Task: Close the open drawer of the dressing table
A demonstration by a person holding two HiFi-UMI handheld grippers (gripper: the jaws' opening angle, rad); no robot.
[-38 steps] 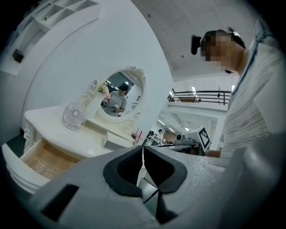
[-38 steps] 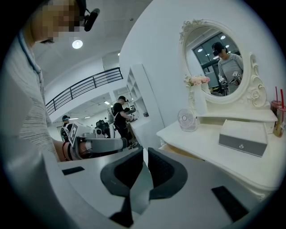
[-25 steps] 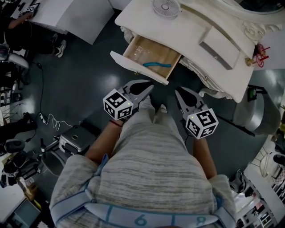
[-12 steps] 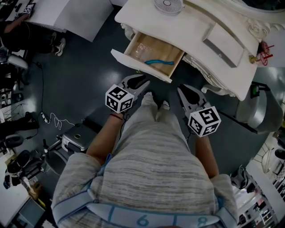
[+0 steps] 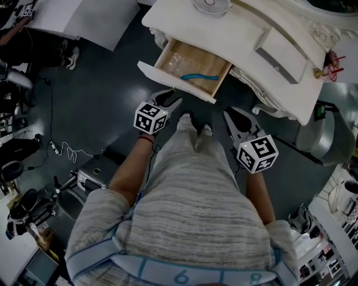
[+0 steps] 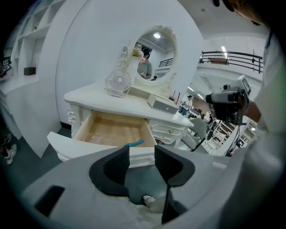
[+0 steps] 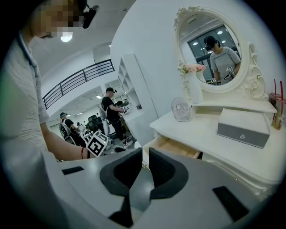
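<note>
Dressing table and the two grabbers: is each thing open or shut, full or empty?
drawer: open, pulled out, with a blue thing lying inside.
small grey box: shut.
fan: upright; cannot tell if it is spinning.
left gripper: jaws opening, nothing between them.
right gripper: jaws shut, empty.

I count one dressing table (image 5: 246, 39) with one drawer (image 5: 173, 81) standing open at its left end. In that drawer lies one curved blue thing (image 5: 198, 77). On the table top I count one small round fan (image 5: 211, 6) at the far left, one grey box (image 5: 278, 56) to its right, one vase of pink flowers (image 7: 193, 87) and one oval mirror (image 7: 214, 49) at the far side.
</note>
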